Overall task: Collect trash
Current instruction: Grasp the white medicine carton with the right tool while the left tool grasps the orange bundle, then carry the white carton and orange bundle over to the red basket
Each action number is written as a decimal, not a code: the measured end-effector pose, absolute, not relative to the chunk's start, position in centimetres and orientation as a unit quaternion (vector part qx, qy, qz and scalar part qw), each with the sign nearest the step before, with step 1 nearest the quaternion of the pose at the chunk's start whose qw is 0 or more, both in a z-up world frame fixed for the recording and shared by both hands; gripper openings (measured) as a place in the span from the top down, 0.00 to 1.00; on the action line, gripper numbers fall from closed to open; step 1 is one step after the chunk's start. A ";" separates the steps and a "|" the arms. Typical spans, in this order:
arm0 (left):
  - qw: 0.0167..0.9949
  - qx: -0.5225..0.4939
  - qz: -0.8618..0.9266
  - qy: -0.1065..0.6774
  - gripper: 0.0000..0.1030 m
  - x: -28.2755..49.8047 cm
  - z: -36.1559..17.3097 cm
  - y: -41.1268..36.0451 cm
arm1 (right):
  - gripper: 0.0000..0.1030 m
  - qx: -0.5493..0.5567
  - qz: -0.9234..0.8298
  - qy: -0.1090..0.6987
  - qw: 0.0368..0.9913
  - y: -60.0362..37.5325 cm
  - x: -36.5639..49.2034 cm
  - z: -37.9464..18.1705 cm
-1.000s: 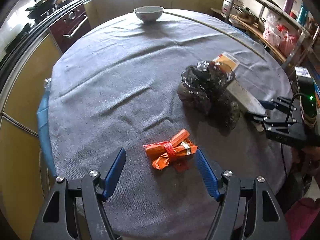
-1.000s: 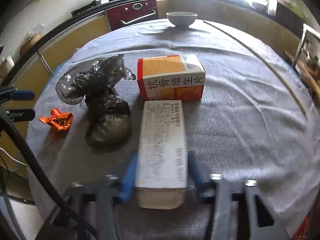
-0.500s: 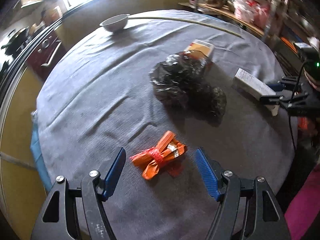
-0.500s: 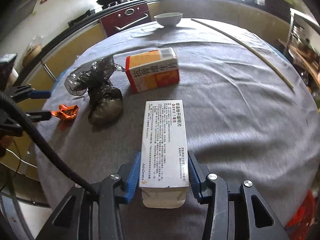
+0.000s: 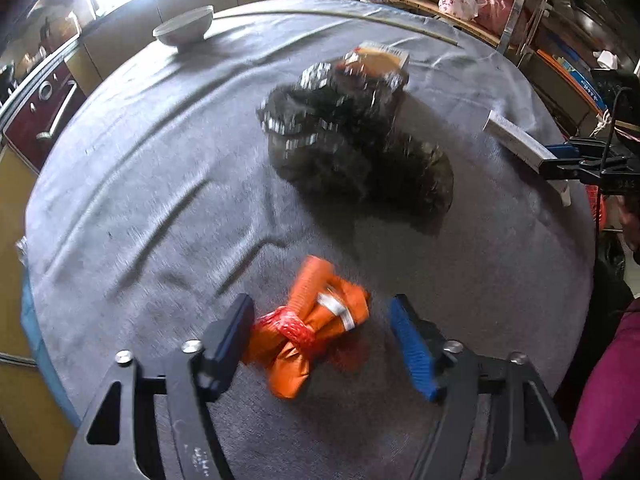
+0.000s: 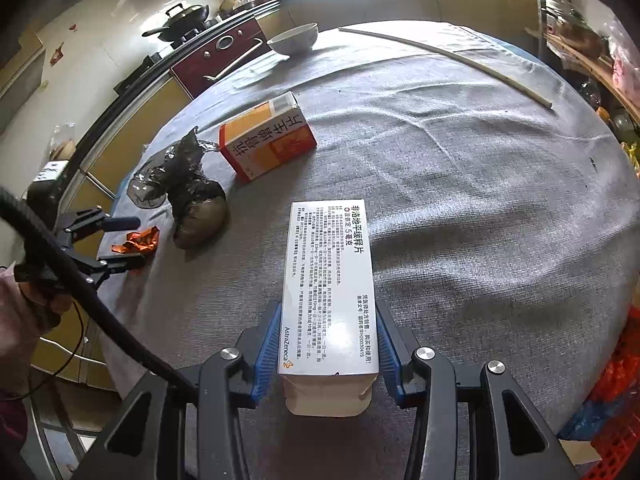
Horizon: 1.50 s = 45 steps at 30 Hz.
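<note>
White bowl [image 6: 294, 40] on grey tablecloth [image 6: 460, 184]; contents hidden by rim.

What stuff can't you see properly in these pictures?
- Crumpled black plastic bag: left wrist view is motion-blurred, its contents hidden.
- Orange and white cardboard box: mostly hidden behind that bag in the left view.
- White medicine box: near end sits below the right hand-held gripper.
- Small print on it: too tiny to read.

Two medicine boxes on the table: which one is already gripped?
The long white box, clamped between the right gripper fingers. The orange-and-white box lies free on the cloth beside the black bag.
</note>
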<state>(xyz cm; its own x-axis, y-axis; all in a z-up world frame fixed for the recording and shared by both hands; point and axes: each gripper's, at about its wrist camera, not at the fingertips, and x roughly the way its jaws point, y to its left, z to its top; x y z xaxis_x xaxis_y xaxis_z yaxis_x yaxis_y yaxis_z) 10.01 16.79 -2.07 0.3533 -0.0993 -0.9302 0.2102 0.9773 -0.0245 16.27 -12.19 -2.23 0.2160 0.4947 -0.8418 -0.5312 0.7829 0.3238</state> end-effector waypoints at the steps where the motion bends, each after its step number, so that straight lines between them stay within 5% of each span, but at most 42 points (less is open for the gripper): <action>1: 0.818 0.039 -0.092 0.567 0.56 10.0 -2.5 17.0 | 0.54 -0.017 0.330 0.532 0.780 -12.2 16.2 -2.2; 4: 0.826 0.014 -0.085 0.558 0.64 9.6 -2.3 17.0 | 0.54 -0.014 0.333 0.527 0.781 -12.1 16.1 -2.3; 20: 0.864 -0.098 -0.041 0.493 0.65 5.2 1.6 10.5 | 0.54 -0.005 0.346 0.481 0.806 -14.4 13.6 0.1; 45: 0.895 -0.062 -0.009 0.442 0.65 5.7 8.0 -5.0 | 0.54 0.064 0.317 0.420 0.848 -25.8 10.3 4.4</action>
<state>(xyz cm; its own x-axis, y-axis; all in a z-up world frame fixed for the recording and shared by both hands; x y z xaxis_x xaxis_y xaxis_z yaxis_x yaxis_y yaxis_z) 5.71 -5.04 7.96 0.6088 -0.0706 -0.7901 -0.0393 0.9921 -0.1190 10.32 -25.84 4.35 0.4459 0.5910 -0.6723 -0.4830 0.7912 0.3752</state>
